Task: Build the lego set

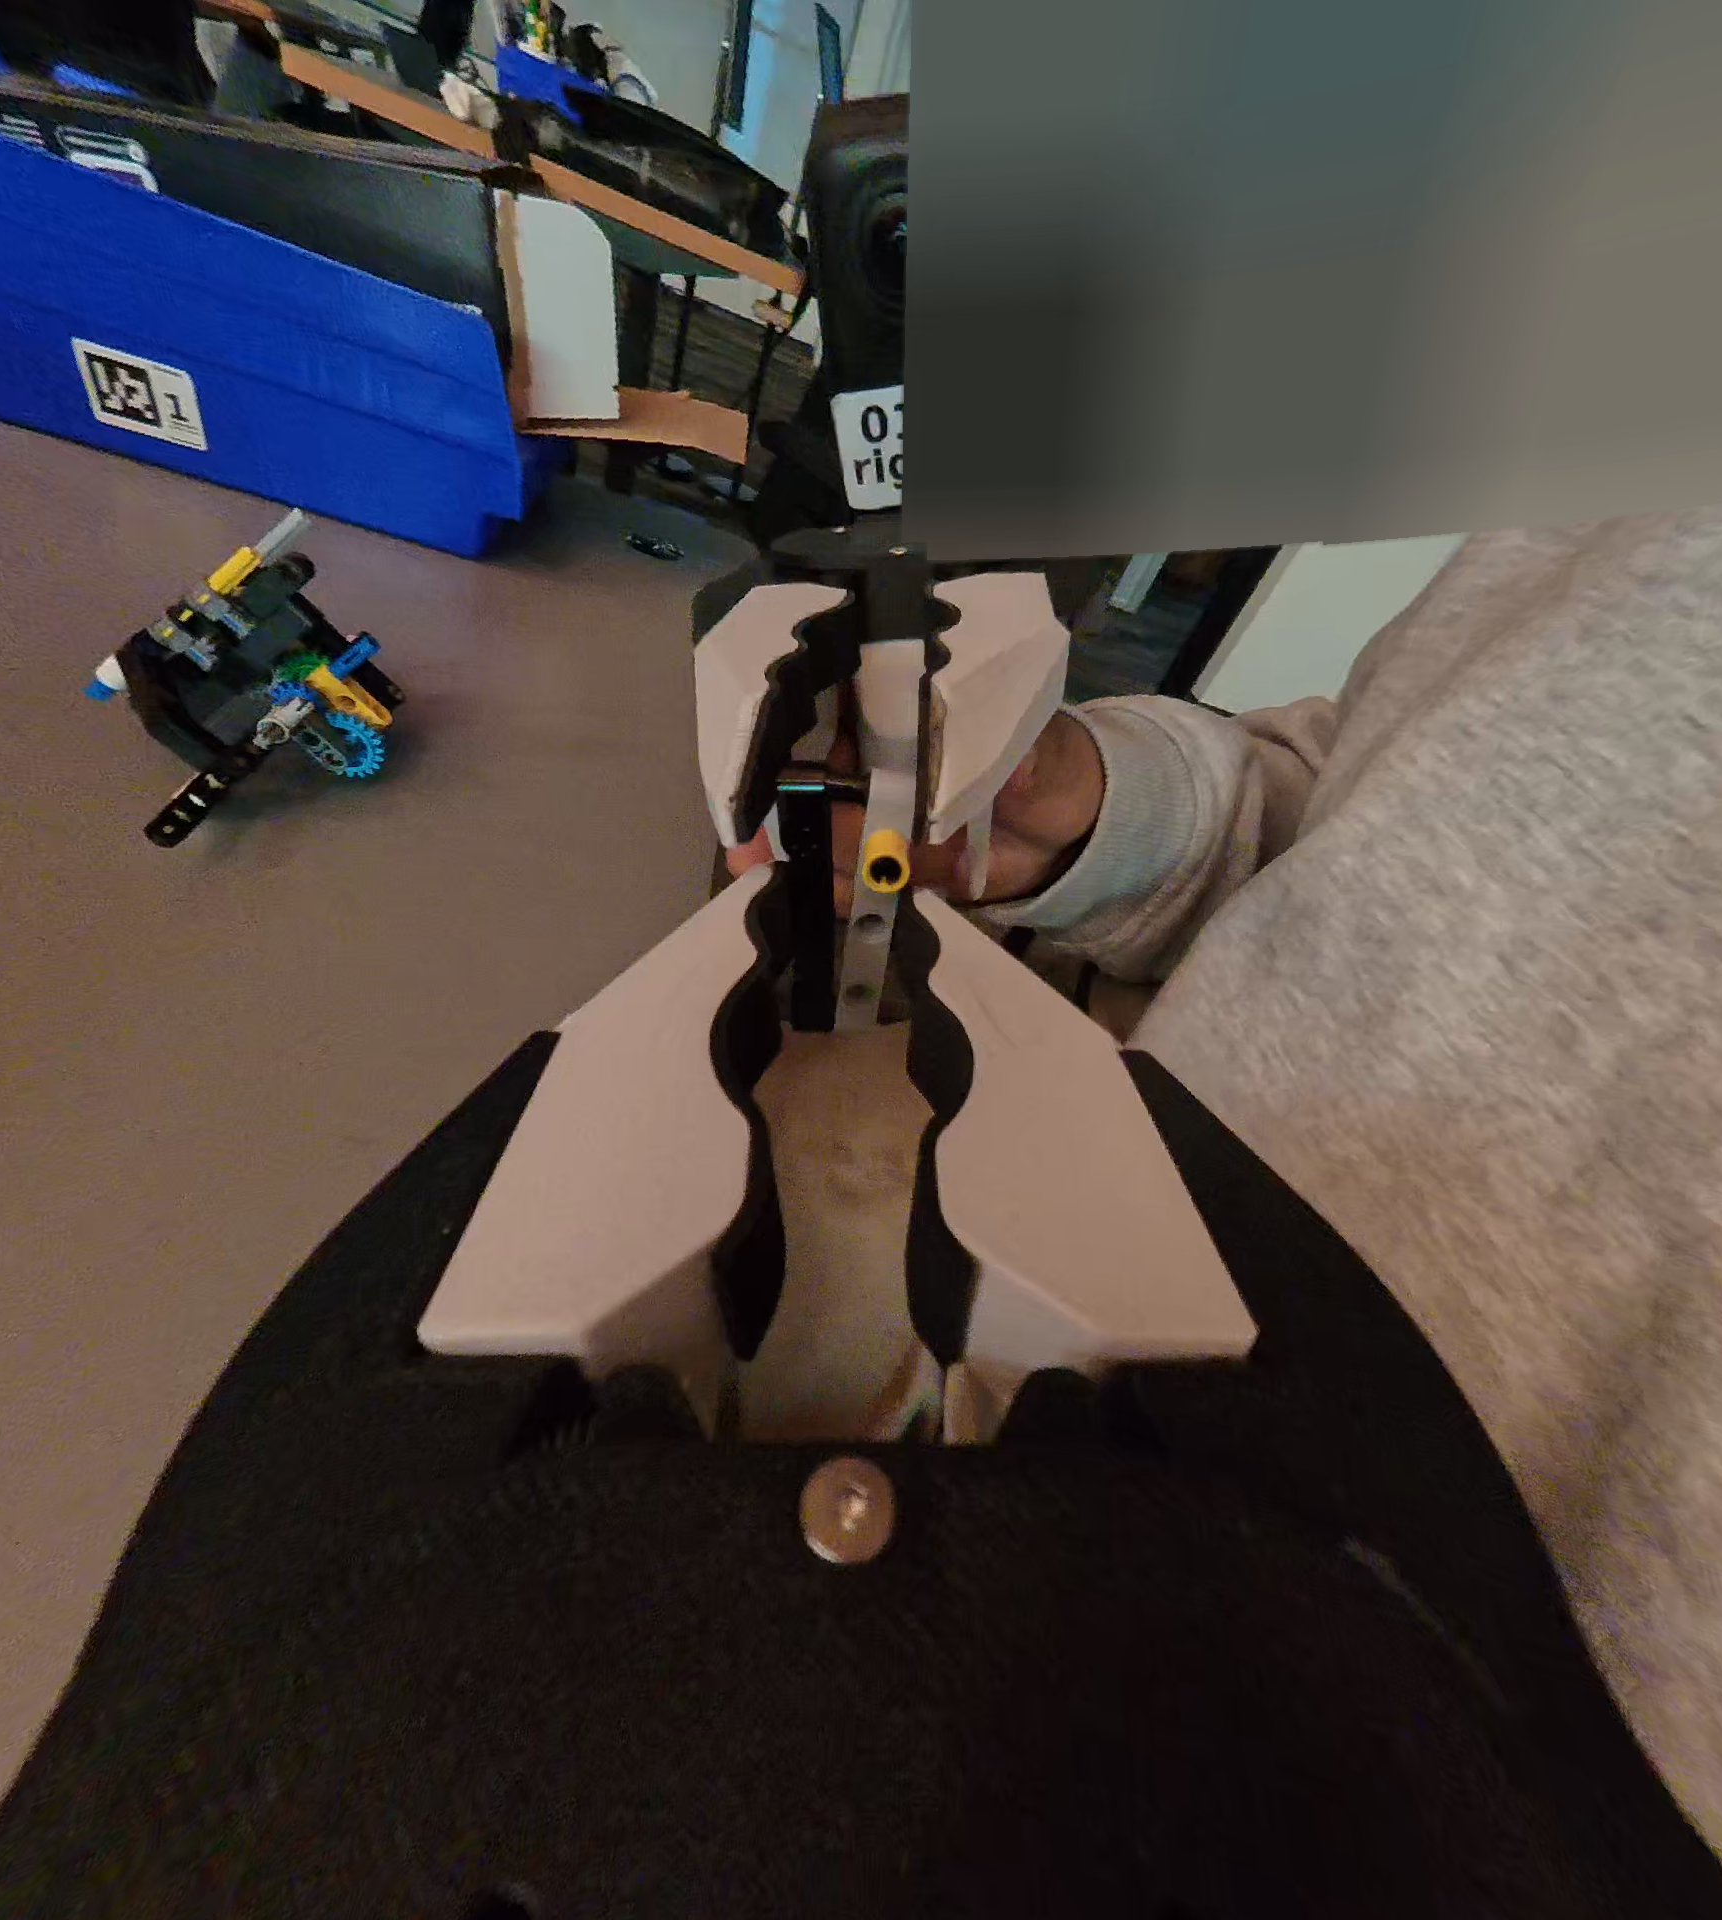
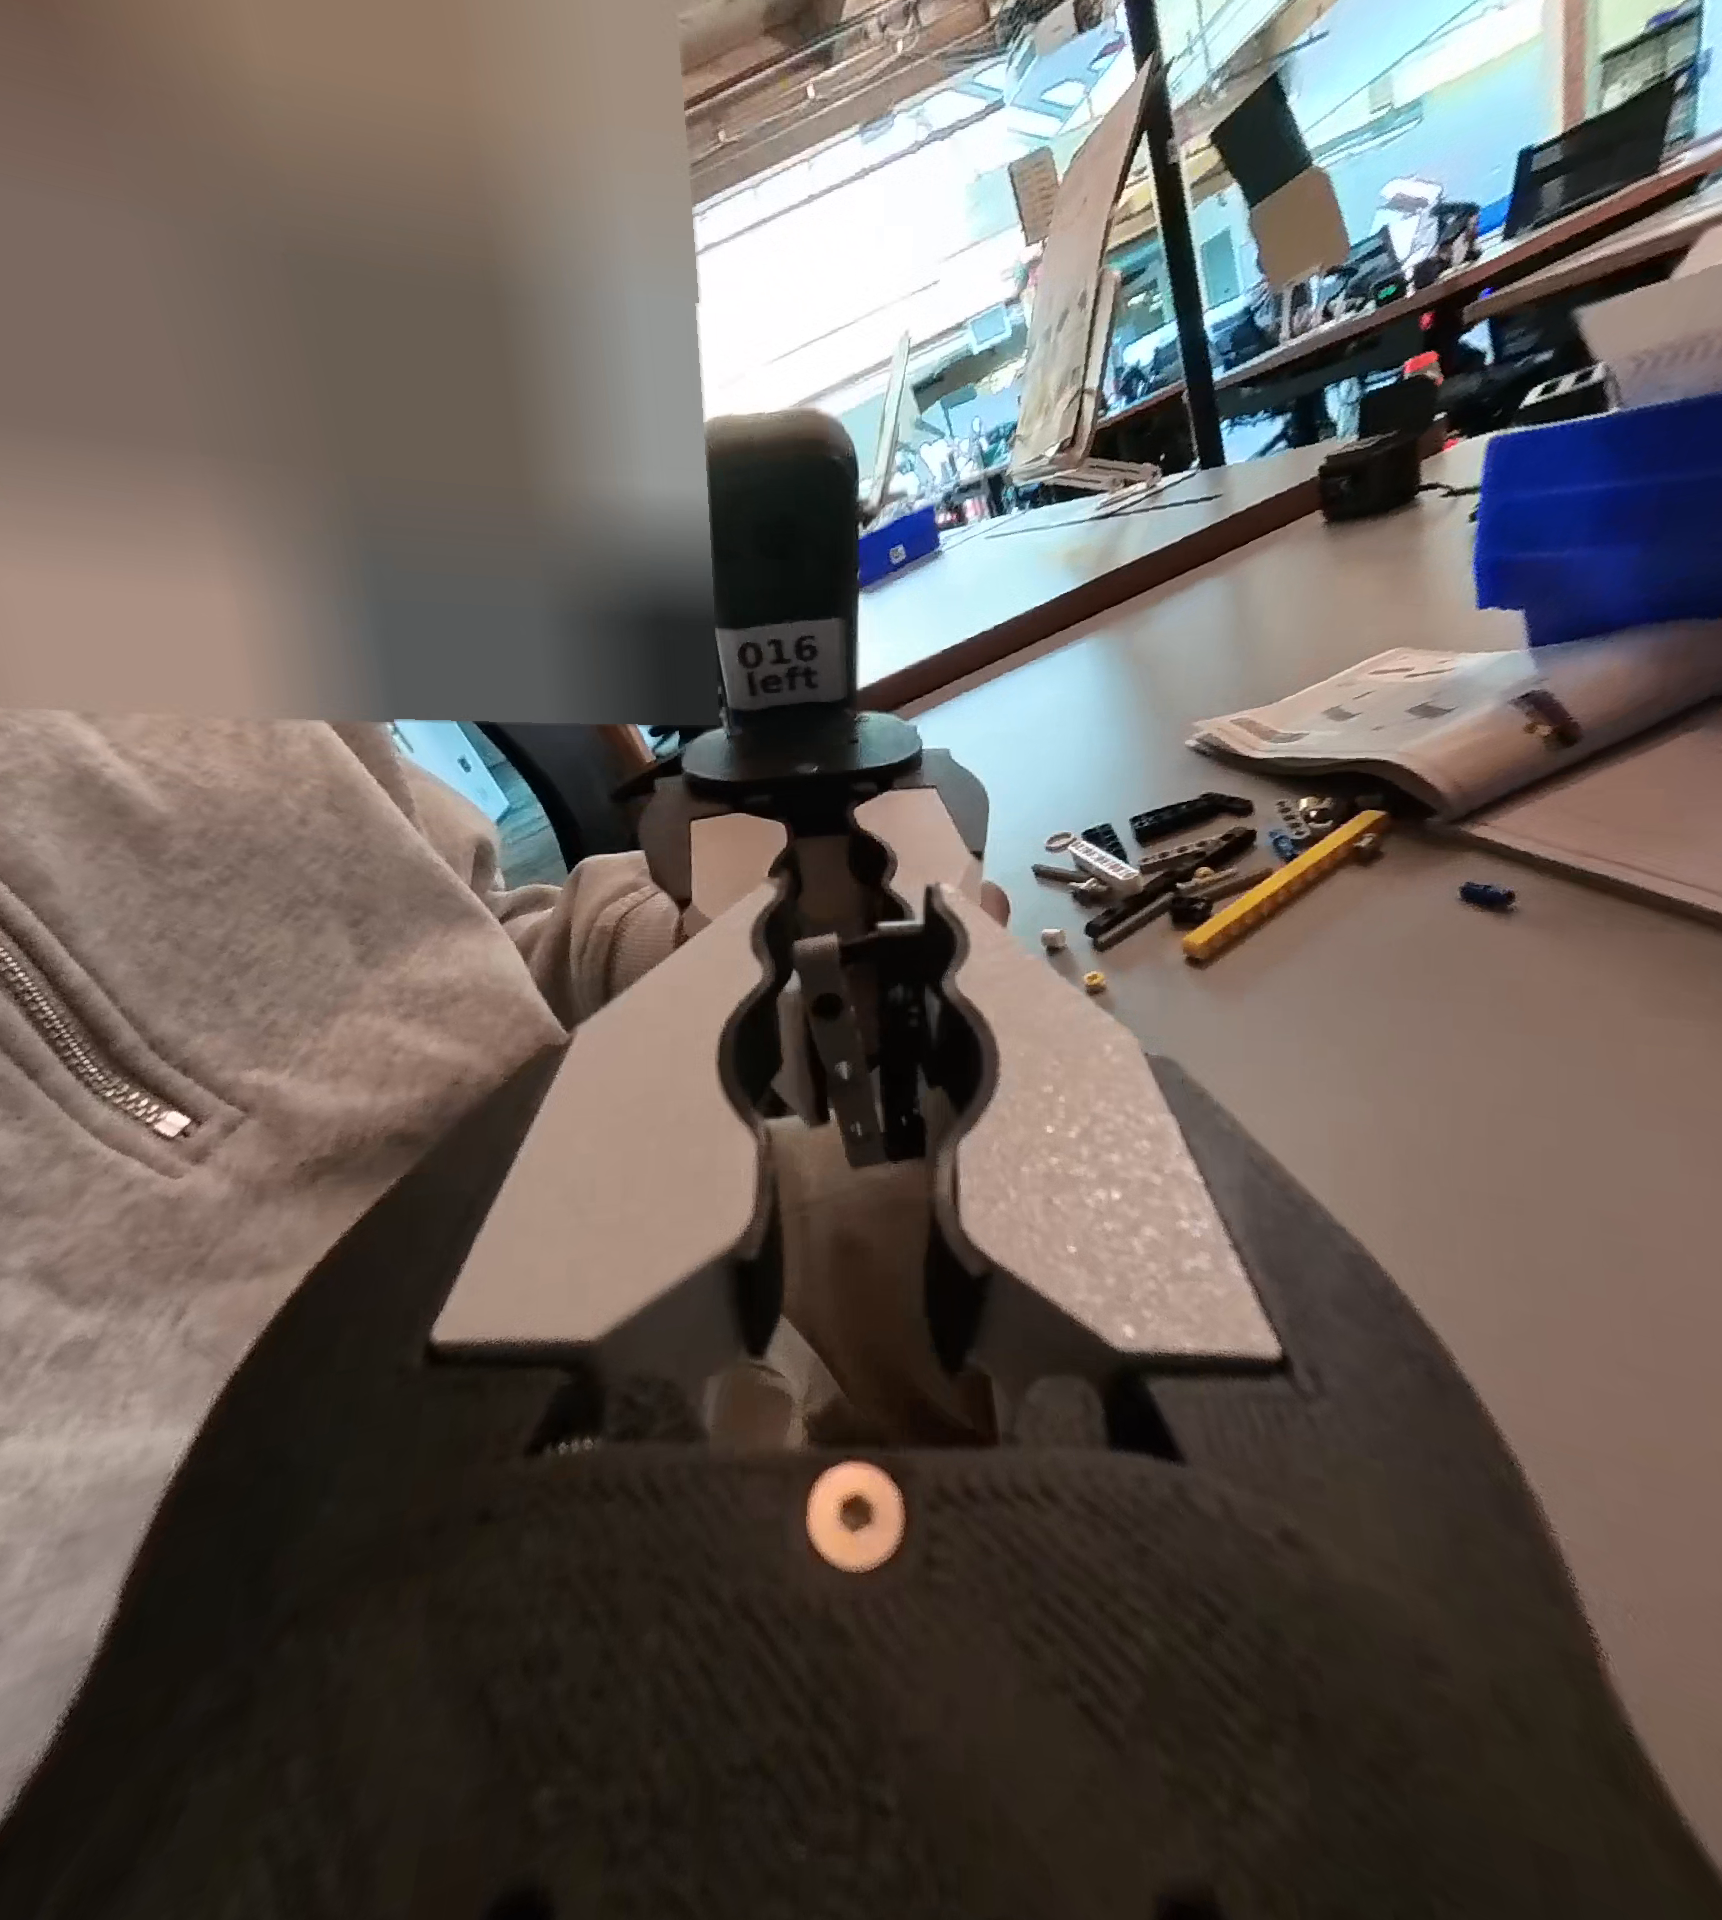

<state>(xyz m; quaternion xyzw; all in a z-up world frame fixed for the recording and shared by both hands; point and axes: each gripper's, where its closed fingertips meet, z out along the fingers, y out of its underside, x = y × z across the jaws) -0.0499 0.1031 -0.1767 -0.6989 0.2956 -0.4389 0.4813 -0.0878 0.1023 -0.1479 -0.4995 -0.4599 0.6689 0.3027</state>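
Observation:
A small sub-assembly is held in the air between my two grippers, which face each other tip to tip. It is a black beam (image 1: 810, 914) beside a grey beam (image 1: 867, 956) that carries a yellow pin (image 1: 885, 862). My left gripper (image 1: 841, 935) is shut on its near end. My right gripper (image 1: 857, 831) is shut on the far end. In the right wrist view the grey beam (image 2: 841, 1049) and the black beam (image 2: 904, 1049) sit between the fingers of my right gripper (image 2: 862, 935), with my left gripper (image 2: 826, 883) just beyond. A partly built black model (image 1: 244, 675) with a blue gear lies on the table.
A pile of loose parts (image 2: 1169, 862) with a long yellow beam (image 2: 1283, 883) lies on the table beside an open instruction booklet (image 2: 1459, 727). A blue bin (image 1: 213, 312) stands at the back. A person's grey sleeve (image 1: 1459, 935) is close on one side. Only a small space, under 4 cm, lies between the two pairs of fingers. The partly built black model (image 1: 244, 675) is about 20 cm from both grippers' fingertips.

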